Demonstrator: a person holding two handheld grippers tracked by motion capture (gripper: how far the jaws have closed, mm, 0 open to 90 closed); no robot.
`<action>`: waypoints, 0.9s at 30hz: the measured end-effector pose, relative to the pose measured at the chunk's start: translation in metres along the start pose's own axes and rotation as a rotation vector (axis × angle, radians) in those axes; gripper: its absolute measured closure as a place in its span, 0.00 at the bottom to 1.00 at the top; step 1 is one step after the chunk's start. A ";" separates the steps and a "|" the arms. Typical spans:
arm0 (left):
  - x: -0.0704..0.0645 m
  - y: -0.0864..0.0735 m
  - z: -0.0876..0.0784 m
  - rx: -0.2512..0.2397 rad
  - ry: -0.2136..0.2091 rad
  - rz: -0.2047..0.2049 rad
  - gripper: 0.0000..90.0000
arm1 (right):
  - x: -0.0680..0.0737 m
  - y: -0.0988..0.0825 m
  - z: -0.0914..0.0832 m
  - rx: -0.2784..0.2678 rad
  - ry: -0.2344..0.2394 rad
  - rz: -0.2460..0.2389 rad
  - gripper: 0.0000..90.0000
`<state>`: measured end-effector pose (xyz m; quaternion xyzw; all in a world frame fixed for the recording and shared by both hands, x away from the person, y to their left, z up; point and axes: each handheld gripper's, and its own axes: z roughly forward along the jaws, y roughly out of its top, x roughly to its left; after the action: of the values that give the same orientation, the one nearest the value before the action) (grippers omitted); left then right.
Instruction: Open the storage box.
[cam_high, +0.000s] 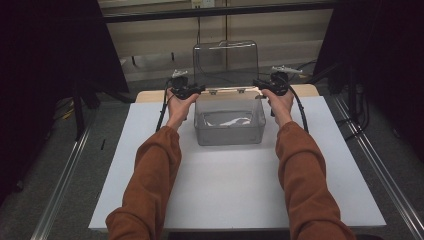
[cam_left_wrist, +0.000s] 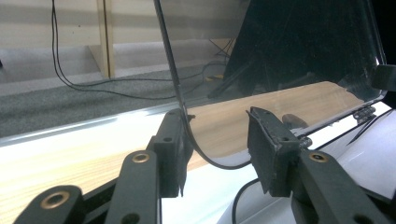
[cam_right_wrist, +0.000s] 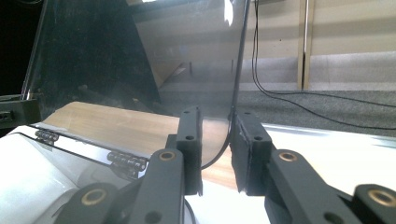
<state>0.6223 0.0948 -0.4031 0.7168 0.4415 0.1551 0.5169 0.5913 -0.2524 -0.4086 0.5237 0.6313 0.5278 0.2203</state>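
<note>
White board covers the table, a strip of wood showing along its far edge; two rust-orange sleeves reach in from the near edge; toward the far edge, midway between the side edges, stands a clear plastic box with something pale and crumpled inside; its see-through lid is swung up on small hinges at the back rim and stands nearly upright above the far edge; the left gripper sits at the lid's lower left corner, and in the left gripper view its jaws stand apart with the rounded corner of the lid between them, the lid's edge against one pad and well clear of the other; the right gripper sits at the lower right corner, and in the right gripper view its jaws lie close on either side of the lid's edge, one pad touching, a thin gap at the other.
</note>
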 end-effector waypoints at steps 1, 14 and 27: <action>0.000 0.000 0.000 0.005 0.002 -0.012 0.65 | 0.000 0.000 0.000 0.002 -0.001 -0.001 0.81; -0.003 0.003 0.002 0.045 0.017 -0.009 0.60 | 0.001 0.003 0.003 0.038 -0.011 0.017 0.78; 0.001 0.003 0.003 0.057 0.002 -0.065 0.58 | 0.001 0.001 0.008 0.062 -0.003 0.042 0.70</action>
<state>0.6263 0.0929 -0.4022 0.7164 0.4693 0.1264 0.5005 0.5978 -0.2482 -0.4106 0.5441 0.6359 0.5119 0.1937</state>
